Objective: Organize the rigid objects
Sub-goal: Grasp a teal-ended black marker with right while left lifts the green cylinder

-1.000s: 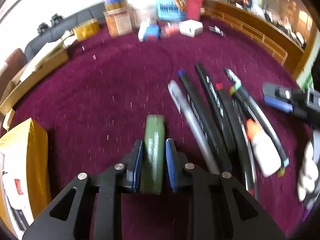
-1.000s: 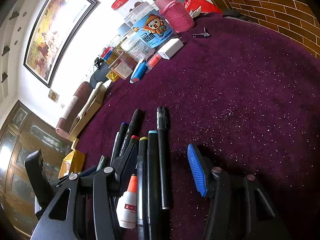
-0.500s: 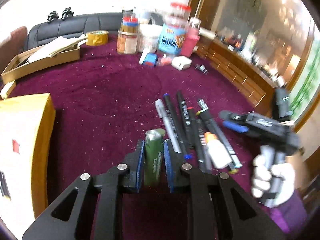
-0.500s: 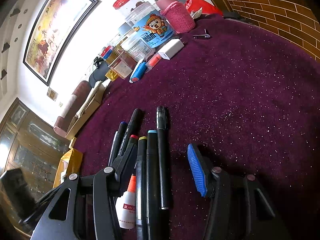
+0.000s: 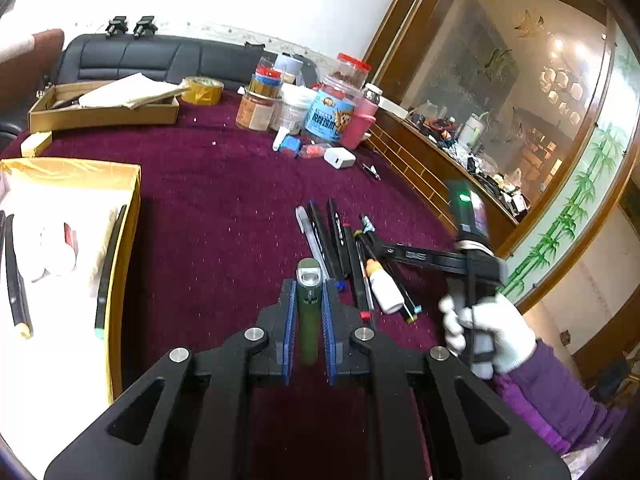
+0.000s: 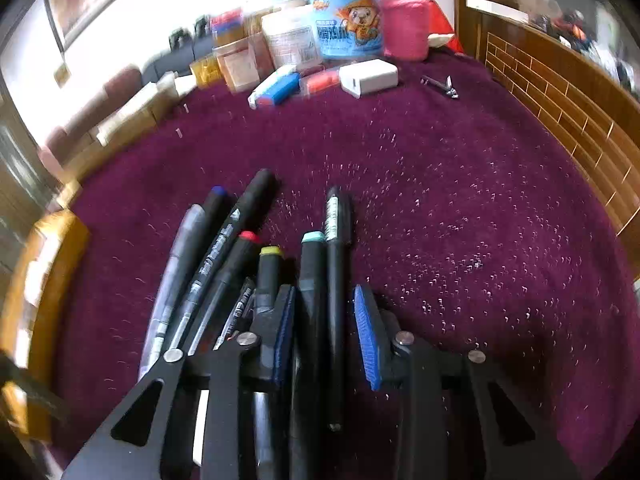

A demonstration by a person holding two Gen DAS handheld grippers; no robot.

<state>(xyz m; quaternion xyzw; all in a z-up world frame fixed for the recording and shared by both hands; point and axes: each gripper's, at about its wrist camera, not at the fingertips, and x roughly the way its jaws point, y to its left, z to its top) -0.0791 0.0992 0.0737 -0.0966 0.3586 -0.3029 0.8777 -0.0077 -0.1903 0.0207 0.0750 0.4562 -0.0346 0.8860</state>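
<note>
My left gripper (image 5: 307,312) is shut on a dark green stick-shaped object (image 5: 308,312) and holds it above the purple cloth. Several markers and pens (image 5: 340,240) and a white glue bottle (image 5: 385,288) lie on the cloth to its right. My right gripper (image 6: 326,320) is low over these markers. Its jaws are apart around a teal-capped marker (image 6: 313,280) and a black pen (image 6: 337,280). I cannot tell whether the pads touch them. The right gripper also shows in the left wrist view (image 5: 404,254), held by a white-gloved hand.
A yellow box (image 5: 120,240) with pens and white items stands at the left. Jars, a pink bottle (image 6: 404,20), a white charger (image 6: 370,76) and a nail clipper (image 6: 440,86) sit at the back. A cardboard box (image 5: 100,108) and tape roll (image 5: 202,90) lie far left.
My left gripper has risen and tilted up with the green object. My right gripper has swung over the markers and its jaws have narrowed around two of them.
</note>
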